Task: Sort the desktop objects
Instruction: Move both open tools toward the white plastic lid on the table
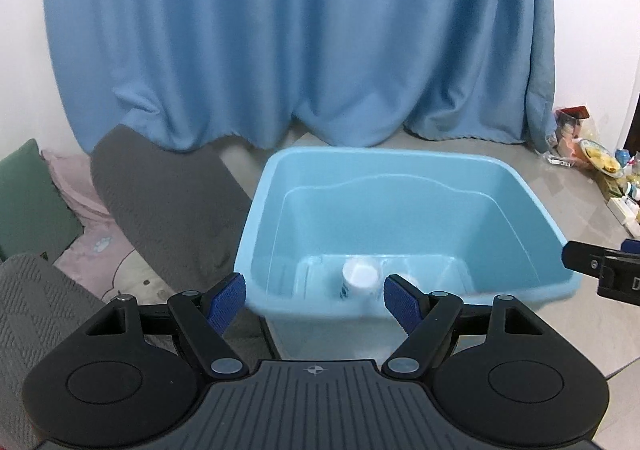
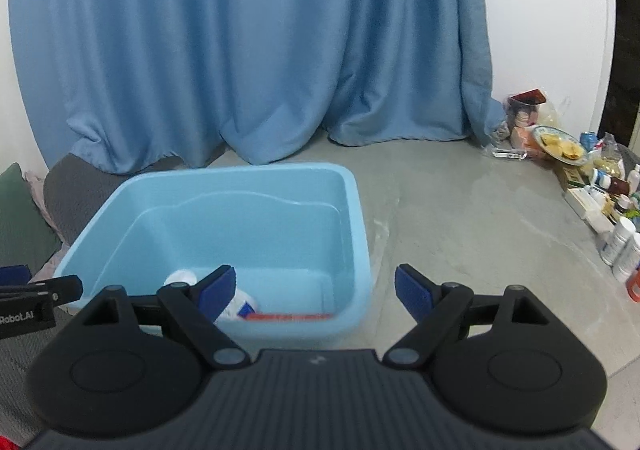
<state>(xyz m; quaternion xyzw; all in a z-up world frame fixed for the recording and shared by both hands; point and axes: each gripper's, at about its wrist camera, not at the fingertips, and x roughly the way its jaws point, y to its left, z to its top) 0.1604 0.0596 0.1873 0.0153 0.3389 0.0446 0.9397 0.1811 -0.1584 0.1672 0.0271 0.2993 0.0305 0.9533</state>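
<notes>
A light blue plastic tub (image 1: 256,218) stands on the grey floor; it also shows in the right wrist view (image 2: 360,218). A white bottle (image 1: 359,277) lies on the tub's bottom near the front wall, and it shows in the right wrist view (image 2: 240,304) beside a thin red object (image 2: 292,316). My left gripper (image 1: 314,300) is open and empty over the tub's near rim. My right gripper (image 2: 315,292) is open and empty above the tub's near right corner. Each gripper's tip shows at the edge of the other's view.
A blue curtain (image 1: 300,34) hangs behind the tub. A pile of bottles, boxes and food packs (image 2: 600,194) lines the right wall. Grey blankets (image 1: 160,202) and a green cushion (image 1: 28,198) lie to the left.
</notes>
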